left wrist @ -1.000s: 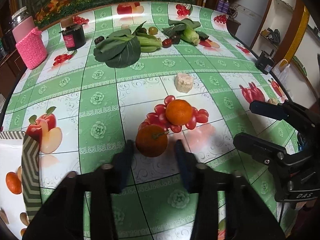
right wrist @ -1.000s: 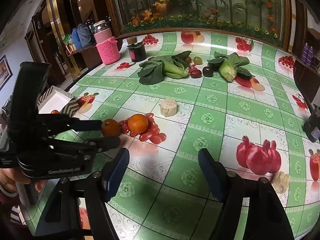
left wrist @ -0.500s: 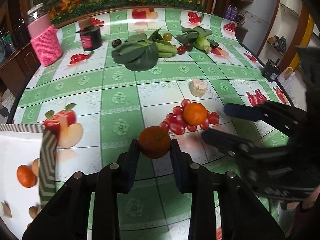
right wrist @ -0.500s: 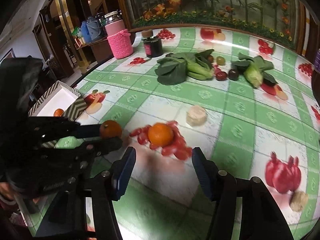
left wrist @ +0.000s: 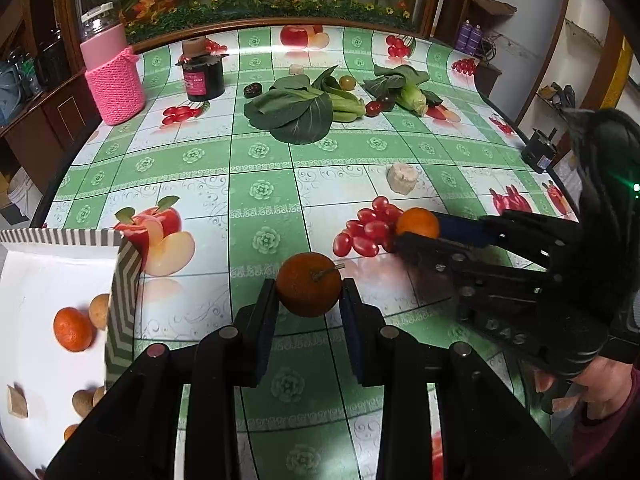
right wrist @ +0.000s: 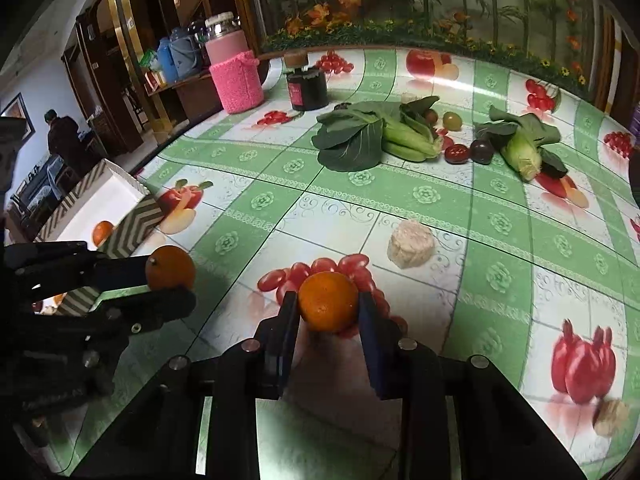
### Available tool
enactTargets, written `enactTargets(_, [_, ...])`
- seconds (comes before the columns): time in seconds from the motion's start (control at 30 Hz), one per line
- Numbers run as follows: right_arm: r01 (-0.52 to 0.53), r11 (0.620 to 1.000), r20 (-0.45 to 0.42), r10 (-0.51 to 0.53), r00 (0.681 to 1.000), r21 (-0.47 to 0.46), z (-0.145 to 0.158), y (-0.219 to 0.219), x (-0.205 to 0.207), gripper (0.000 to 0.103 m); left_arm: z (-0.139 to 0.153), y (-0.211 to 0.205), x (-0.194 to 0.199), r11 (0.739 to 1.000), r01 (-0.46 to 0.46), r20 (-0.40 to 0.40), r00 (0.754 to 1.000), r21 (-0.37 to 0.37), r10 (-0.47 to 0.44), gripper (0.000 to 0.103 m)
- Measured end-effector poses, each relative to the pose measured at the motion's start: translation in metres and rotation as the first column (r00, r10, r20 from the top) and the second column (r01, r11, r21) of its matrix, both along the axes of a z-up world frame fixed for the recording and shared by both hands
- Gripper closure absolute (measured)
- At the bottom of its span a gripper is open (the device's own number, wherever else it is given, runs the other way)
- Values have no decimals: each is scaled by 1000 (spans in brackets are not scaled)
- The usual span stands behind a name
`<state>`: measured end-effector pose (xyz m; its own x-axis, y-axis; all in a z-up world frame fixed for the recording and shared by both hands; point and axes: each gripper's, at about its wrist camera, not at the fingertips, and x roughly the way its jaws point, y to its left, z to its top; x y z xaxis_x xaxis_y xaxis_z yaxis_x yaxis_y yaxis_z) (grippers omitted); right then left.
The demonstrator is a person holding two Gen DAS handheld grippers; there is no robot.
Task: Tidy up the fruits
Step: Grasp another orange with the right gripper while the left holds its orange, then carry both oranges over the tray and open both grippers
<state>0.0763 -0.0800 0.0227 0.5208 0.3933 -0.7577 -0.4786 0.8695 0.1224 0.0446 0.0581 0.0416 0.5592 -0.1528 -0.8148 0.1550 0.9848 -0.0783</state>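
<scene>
Both jaws clamped: left gripper (left wrist: 309, 294) on dark orange (left wrist: 309, 284), right gripper (right wrist: 329, 312) on bright orange (right wrist: 328, 301), side-gripped, probably for the white box (left wrist: 44, 280).

the left tongs (left wrist: 308, 300) are black plastic with dark blue pads and round silver screws; the right tongs (left wrist: 416, 230) carry raised letters "das"; a maroon sleeve shows.

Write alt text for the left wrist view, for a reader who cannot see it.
The left gripper clamps a round orange mandarin with a short stem above a green-and-white checked fruit-print tablecloth. To the right, the right gripper grips a second orange mandarin. At left, a white box with a grey zigzag rim holds more fruit.
</scene>
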Motion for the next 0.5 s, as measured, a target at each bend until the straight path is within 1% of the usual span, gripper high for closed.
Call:
enactTargets(0.23, [27, 998, 21, -28, 999, 61, 15, -18, -33, 73, 11, 4, -21, 1000, -16, 40, 999, 11, 15, 75])
enactTargets(0.5, [21, 995, 37, -25, 999, 95, 24, -14, -68, 73, 17, 12, -46, 999, -37, 65, 997, 19, 36, 75])
